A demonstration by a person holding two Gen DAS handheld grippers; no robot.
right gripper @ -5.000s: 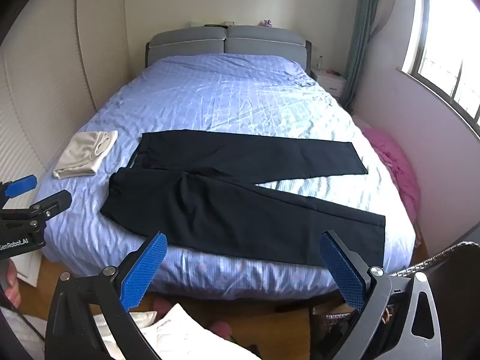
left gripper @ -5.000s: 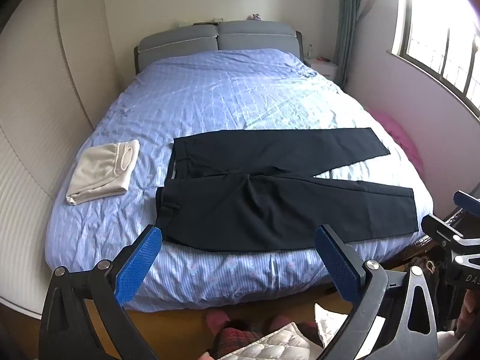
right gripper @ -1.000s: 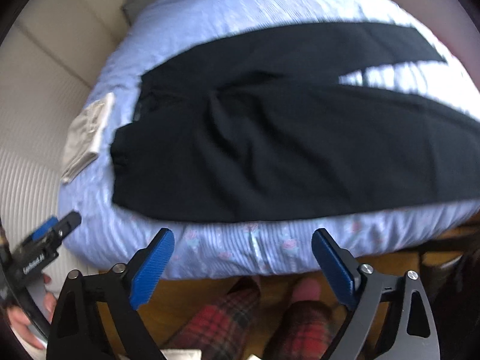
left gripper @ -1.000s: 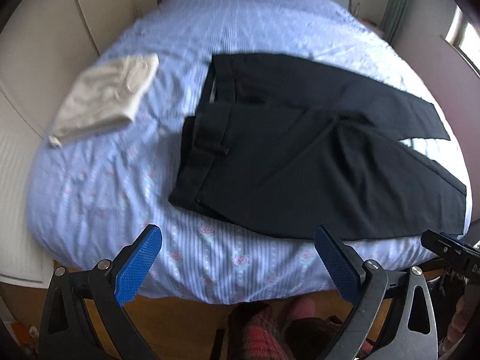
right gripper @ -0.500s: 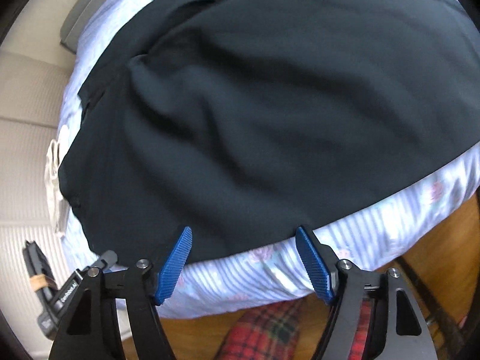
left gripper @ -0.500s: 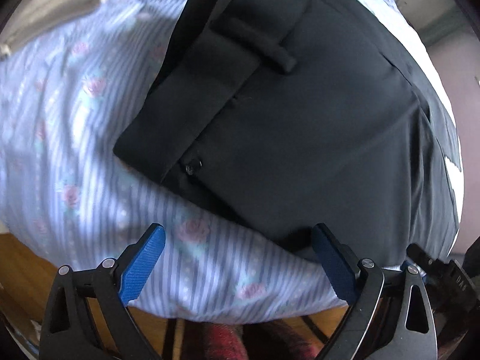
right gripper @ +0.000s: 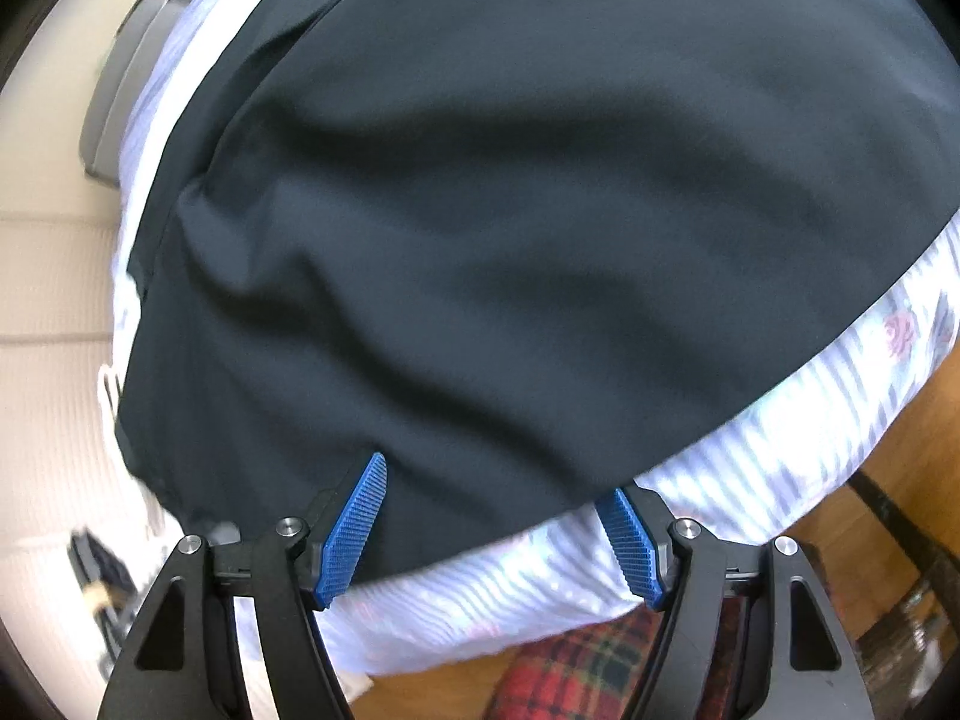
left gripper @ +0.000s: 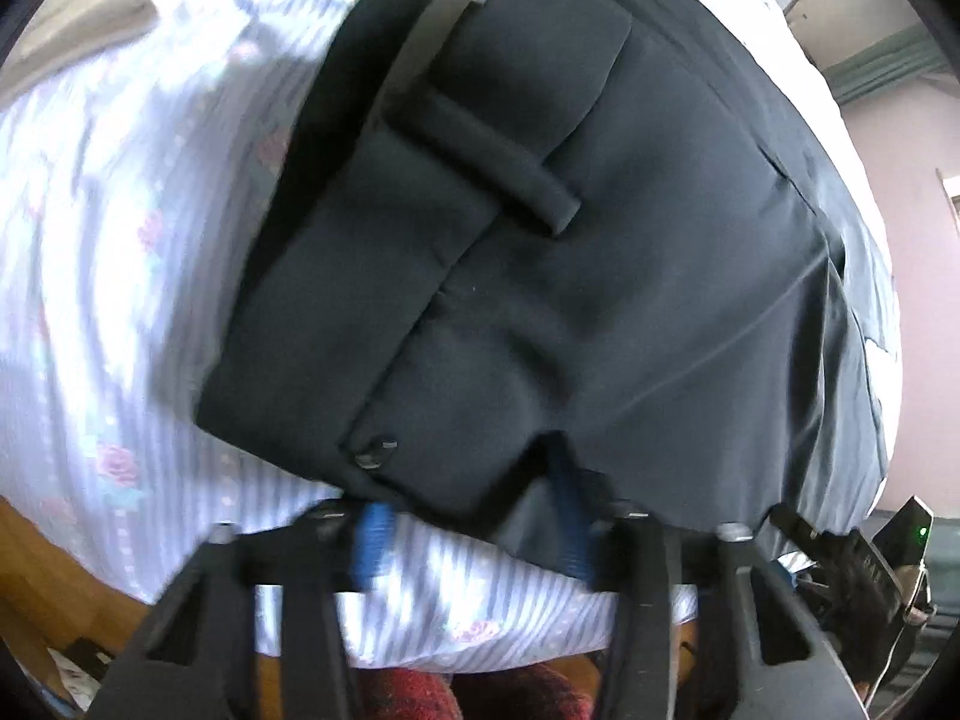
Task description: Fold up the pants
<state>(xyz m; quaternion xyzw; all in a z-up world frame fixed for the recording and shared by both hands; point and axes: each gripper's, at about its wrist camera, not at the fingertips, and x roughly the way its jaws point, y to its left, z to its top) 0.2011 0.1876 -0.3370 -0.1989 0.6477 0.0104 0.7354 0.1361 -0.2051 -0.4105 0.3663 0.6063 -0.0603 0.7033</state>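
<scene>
Black pants (left gripper: 600, 276) lie spread on a blue striped bed (left gripper: 120, 276). In the left wrist view the waistband with a belt loop and a button fills the frame. My left gripper (left gripper: 474, 510) is partly closed around the near waistband corner, with cloth between its blue pads (left gripper: 372, 534). In the right wrist view the pants (right gripper: 540, 210) cover most of the frame. My right gripper (right gripper: 498, 516) is open, its blue pads (right gripper: 354, 528) straddling the near edge of the pant leg.
A folded beige garment (left gripper: 90, 18) lies on the bed at the far left. Wooden floor (right gripper: 888, 468) and the person's red plaid legs (right gripper: 588, 666) are below the bed edge. A grey headboard (right gripper: 120, 84) is at the far end.
Both grippers have moved down close to the pants' near edge. The left gripper's jaws have narrowed onto the waistband corner. The right gripper's jaws have narrowed slightly over the leg edge.
</scene>
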